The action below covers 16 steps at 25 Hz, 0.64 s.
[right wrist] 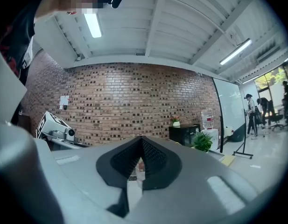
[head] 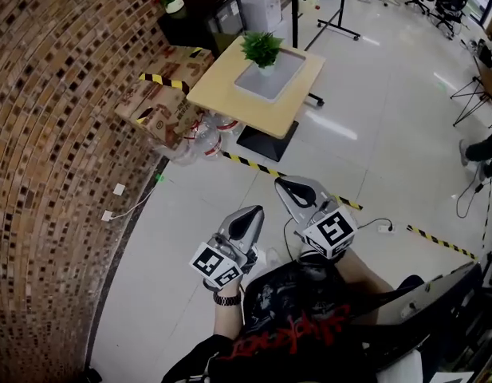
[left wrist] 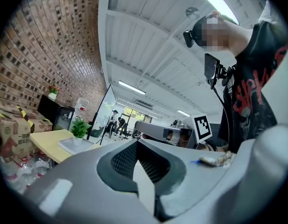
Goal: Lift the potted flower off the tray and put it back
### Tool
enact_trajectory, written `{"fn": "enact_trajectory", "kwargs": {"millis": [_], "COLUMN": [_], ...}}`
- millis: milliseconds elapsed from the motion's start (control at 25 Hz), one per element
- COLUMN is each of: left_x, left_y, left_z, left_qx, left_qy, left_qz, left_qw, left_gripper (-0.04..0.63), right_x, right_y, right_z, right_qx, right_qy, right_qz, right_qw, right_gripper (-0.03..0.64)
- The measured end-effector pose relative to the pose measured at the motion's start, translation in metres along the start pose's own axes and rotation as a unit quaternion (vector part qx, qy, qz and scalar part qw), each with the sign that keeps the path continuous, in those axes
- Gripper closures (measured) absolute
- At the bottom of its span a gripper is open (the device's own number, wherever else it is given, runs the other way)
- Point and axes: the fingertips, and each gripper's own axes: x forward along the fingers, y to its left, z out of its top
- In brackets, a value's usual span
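Left gripper (head: 244, 220) and right gripper (head: 298, 191) are clenched on nothing, well apart from the potted flower (head: 261, 49) on its tray (head: 282, 75) at twelve o'clock.

1. The left tool (head: 252, 214) points level and away from the body. Its jaws are pressed together with nothing between them.
2. The right tool (head: 288, 184) also points level, with its jaws fully together and empty.
3. The right tool sits just right of the left tool and a little further forward. The two are near each other but apart.
4. Behind the left tool, the left wrist (head: 226, 300) wears a dark band, and the bare forearm runs back to the torso.
5. Behind the right tool, the right forearm (head: 364, 268) is bare and drawn in toward the chest.
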Motion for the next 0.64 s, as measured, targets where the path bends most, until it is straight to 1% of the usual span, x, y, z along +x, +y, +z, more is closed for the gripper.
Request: {"fn": "enact_trajectory", "kwargs": {"millis": [80,200,360,640], "left_x": [0.001,0.003,0.006,0.010], "left_y": [0.000,-0.002,0.000,-0.009], "left_z": [-0.002,-0.007,-0.005,-0.016], "left_qx": [-0.001,-0.005,-0.006,-0.009], "left_qy": [-0.002,0.006,0.005,0.016], "left_qz": [-0.001,-0.011,-0.014,-0.026], "left_qw": [1.0000,0.9999,0.9999,0.9995], "left_gripper": [0.598,0.598,0.598,0.598], "right_x": [0.002,0.001,0.002,-0.009], "right_y": [0.000,-0.001,-0.004,-0.006], "right_z": [-0.004,-0.010,-0.010,-0.019], "right_qx": [0.002,0.009,0.011,0.018], "right_qy": [0.004,0.011,0.020,0.019], "right_qz": [0.003,0.000,-0.001,-0.012], "right_qw": [1.000,1.000,1.000,1.000], "right_gripper": [0.617,0.617,0.617,0.617]}}
